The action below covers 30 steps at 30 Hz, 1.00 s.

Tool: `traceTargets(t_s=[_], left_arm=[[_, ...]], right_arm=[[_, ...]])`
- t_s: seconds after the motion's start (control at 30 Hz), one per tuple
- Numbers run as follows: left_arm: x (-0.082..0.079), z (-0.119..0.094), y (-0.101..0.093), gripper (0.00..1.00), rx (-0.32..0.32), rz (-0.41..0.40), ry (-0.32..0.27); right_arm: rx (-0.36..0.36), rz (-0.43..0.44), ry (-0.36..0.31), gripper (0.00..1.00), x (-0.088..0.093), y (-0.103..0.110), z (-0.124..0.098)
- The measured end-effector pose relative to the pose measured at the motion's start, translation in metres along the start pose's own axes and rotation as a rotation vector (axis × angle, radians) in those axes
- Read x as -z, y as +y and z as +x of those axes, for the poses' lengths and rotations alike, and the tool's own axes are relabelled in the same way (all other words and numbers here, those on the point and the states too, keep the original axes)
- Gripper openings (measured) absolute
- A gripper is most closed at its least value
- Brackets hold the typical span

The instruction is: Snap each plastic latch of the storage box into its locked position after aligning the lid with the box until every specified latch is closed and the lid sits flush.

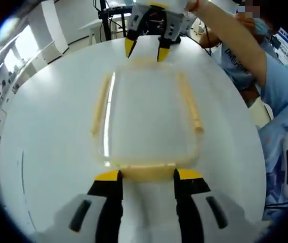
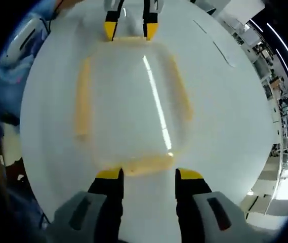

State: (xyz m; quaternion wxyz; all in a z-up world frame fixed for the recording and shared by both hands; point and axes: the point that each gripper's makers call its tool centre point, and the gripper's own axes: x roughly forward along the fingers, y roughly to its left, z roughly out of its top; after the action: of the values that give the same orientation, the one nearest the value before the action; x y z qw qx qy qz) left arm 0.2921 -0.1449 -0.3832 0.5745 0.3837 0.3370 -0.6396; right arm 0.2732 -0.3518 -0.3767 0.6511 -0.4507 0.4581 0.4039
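A clear storage box with its lid on lies on the white round table. It has pale yellow latches on the long sides and at both ends. My left gripper stands open at the near end latch, a yellow tip on either side of it. Across the box, my right gripper is open at the far end. In the right gripper view, the right gripper straddles its near end latch, the box lies ahead, and the left gripper is beyond it.
A person in a blue top stands at the table's right edge, an arm reaching to the far gripper. Office desks and chairs stand beyond the table. Bare white tabletop surrounds the box.
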Motion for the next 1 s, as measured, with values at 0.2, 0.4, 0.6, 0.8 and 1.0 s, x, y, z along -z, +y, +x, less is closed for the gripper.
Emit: traceTargets(t_s=[0.2,0.4,0.6,0.8,1.0], left_arm=[[0.000,0.000,0.001,0.40,-0.002,0.001,0.004],[0.000,0.000,0.002,0.40,-0.001,0.007,0.009],[0.001,0.000,0.002,0.40,0.002,0.014,0.004],[0.000,0.000,0.002,0.40,0.004,0.019,0.011],[-0.001,0.000,0.003,0.40,0.004,0.017,0.029]], right_arm=[[-0.086,-0.044,0.019,0.43,-0.003,0.000,0.004],[-0.162,-0.101,0.036,0.42,-0.006,0.003,0.007],[-0.222,-0.130,0.052,0.41,-0.007,0.006,0.009],[-0.255,-0.119,0.050,0.41,-0.007,0.012,0.010],[-0.259,-0.116,0.032,0.41,-0.008,0.013,0.010]])
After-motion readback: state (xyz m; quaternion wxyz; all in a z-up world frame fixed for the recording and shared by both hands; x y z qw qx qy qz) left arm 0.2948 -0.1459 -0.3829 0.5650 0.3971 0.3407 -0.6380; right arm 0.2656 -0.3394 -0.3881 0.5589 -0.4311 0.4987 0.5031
